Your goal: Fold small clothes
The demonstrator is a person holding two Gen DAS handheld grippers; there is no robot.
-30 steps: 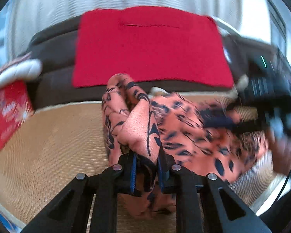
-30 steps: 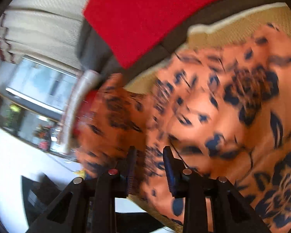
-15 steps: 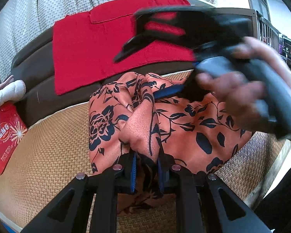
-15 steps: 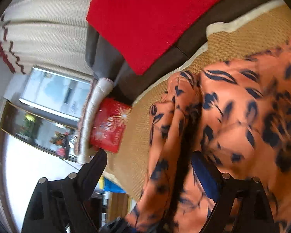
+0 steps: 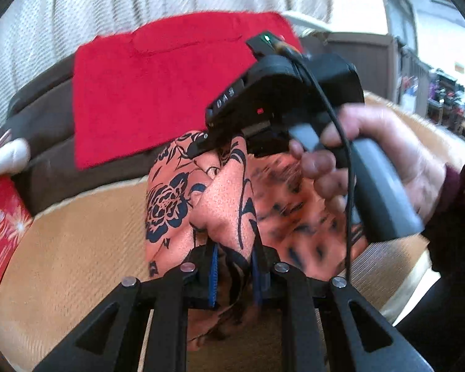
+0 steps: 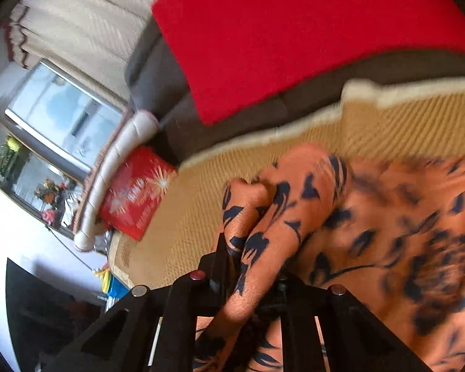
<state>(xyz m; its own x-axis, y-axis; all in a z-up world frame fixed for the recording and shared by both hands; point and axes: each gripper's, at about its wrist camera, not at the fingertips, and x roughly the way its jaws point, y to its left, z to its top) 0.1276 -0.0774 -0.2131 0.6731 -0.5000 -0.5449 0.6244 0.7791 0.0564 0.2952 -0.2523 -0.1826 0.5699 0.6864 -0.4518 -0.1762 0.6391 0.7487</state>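
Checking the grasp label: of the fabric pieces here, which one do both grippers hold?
The orange floral garment on the woven mat; the left hand-held gripper and right hand-held gripper both pinch it. The plain red cloth lies untouched on the backrest.

White letters reading "DAS" stand on the black body of the right gripper [image 5: 220,147], at one o'clock from centre. The print on the red box [image 5: 3,232], at nine o'clock, is too blurred to read.

One orange floral garment [image 5: 170,204], one red cloth [image 5: 158,93], one red printed packet [image 5: 3,232], one woven mat [image 5: 77,248] and two grippers [image 5: 232,272] [image 6: 248,282] are counted.
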